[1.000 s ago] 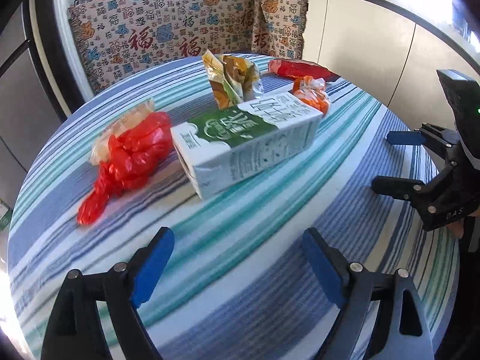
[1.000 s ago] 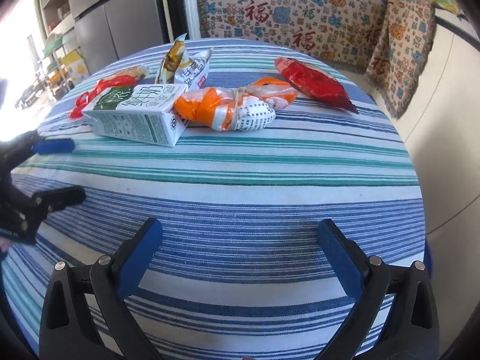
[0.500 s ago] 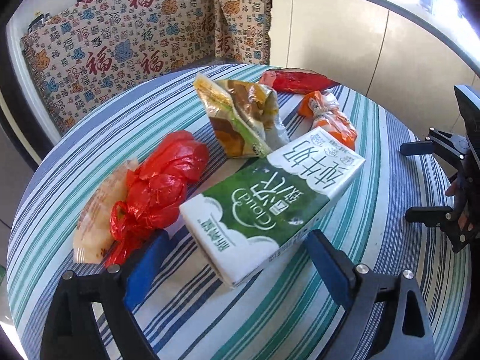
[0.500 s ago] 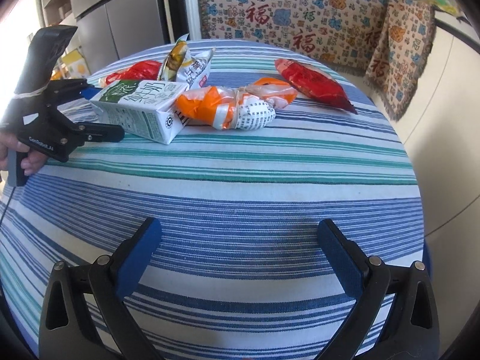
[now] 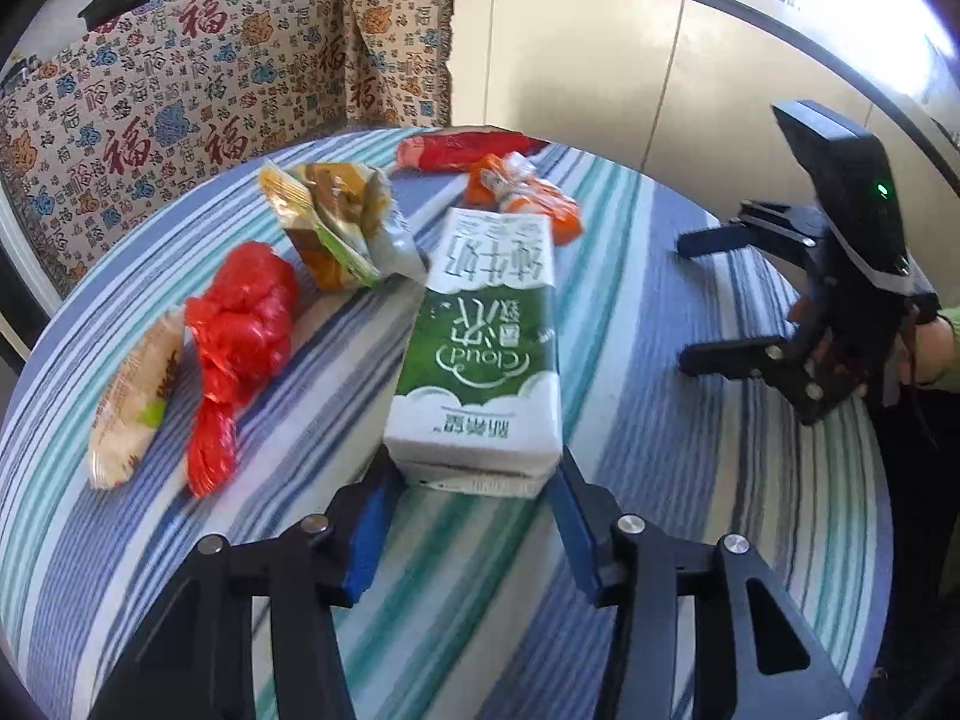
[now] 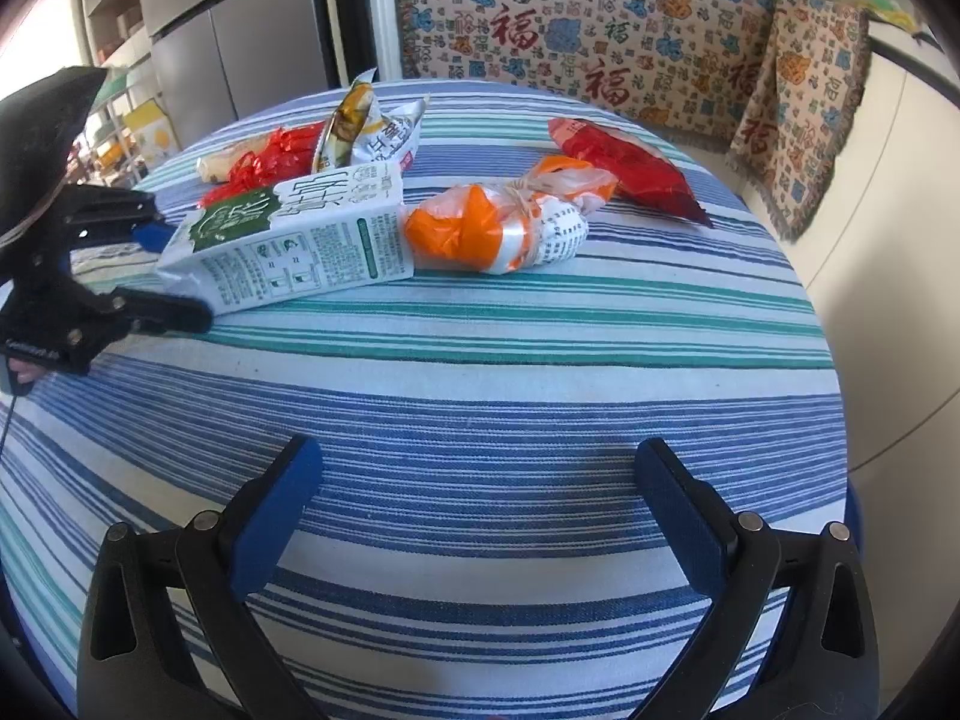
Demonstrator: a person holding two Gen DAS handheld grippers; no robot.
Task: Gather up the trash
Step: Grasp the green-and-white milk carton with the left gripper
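Observation:
A green and white milk carton (image 5: 480, 348) lies on its side on the striped round table (image 5: 660, 432); it also shows in the right wrist view (image 6: 294, 240). My left gripper (image 5: 474, 480) has its blue pads on both sides of the carton's near end, shut on it. The left gripper also shows in the right wrist view (image 6: 174, 273). My right gripper (image 6: 480, 510) is open and empty above the table's near part; it also shows in the left wrist view (image 5: 684, 300).
A red plastic bag (image 5: 240, 324), a pale wrapper (image 5: 132, 396), a yellow snack bag (image 5: 342, 228), an orange tied bag (image 6: 498, 228) and a red packet (image 6: 624, 168) lie around the carton. A patterned bench (image 6: 600, 30) stands behind the table.
My left gripper moved forward to the carton and closed its jaws around the near end. The carton turned lengthwise toward the left gripper. The right gripper stayed still.

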